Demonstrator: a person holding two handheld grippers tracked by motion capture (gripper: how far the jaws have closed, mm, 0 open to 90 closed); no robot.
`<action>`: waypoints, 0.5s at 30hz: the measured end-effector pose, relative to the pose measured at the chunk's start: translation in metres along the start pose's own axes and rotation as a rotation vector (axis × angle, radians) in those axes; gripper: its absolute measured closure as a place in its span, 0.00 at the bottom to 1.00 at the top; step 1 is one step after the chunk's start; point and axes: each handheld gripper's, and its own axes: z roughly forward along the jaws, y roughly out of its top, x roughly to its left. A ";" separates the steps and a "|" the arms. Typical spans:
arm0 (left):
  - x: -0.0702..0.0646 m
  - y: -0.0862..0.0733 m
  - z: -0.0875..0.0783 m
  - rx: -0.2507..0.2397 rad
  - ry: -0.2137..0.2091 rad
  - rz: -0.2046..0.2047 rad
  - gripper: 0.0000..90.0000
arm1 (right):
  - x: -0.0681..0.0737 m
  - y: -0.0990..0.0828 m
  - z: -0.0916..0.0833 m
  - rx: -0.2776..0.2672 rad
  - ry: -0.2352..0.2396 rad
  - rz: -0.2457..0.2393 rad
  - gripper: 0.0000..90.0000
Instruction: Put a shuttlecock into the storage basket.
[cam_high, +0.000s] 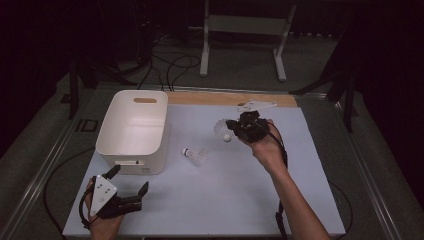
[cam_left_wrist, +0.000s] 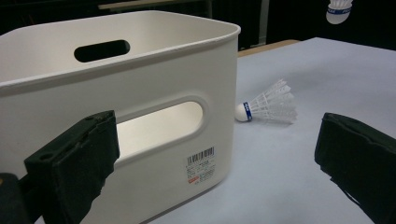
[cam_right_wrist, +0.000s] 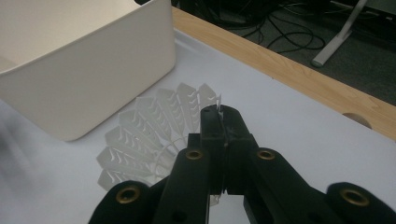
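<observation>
— Where was the held white plastic shuttlecock (cam_right_wrist: 140, 140)?

— In the right gripper (cam_high: 235, 125), whose jaws were pinched tight on the edge of its feathered skirt, above the pale blue worktop (cam_high: 240, 195) and just right of the white plastic storage bin (cam_high: 132, 131).

— And the other one?

— A second white shuttlecock with a blue band (cam_left_wrist: 271, 105) lay on its side on the worktop, near the bin's front corner.

— The left gripper (cam_high: 131, 180)?

— Jaws wide apart, holding nothing, low by the bin's near wall.

white bin (cam_high: 131, 131), white shuttlecock (cam_left_wrist: 271, 103) w/ blue band, black jaws.
</observation>
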 end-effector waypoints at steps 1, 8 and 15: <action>0.000 0.000 0.000 0.000 0.001 0.000 0.00 | 0.000 0.001 0.000 -0.004 0.001 -0.003 1.00; 0.000 0.000 0.000 0.000 0.000 0.000 0.00 | 0.000 0.004 -0.001 -0.011 -0.004 -0.003 1.00; 0.000 0.000 0.000 -0.001 0.000 0.000 0.00 | 0.000 0.009 -0.002 -0.023 0.000 0.000 1.00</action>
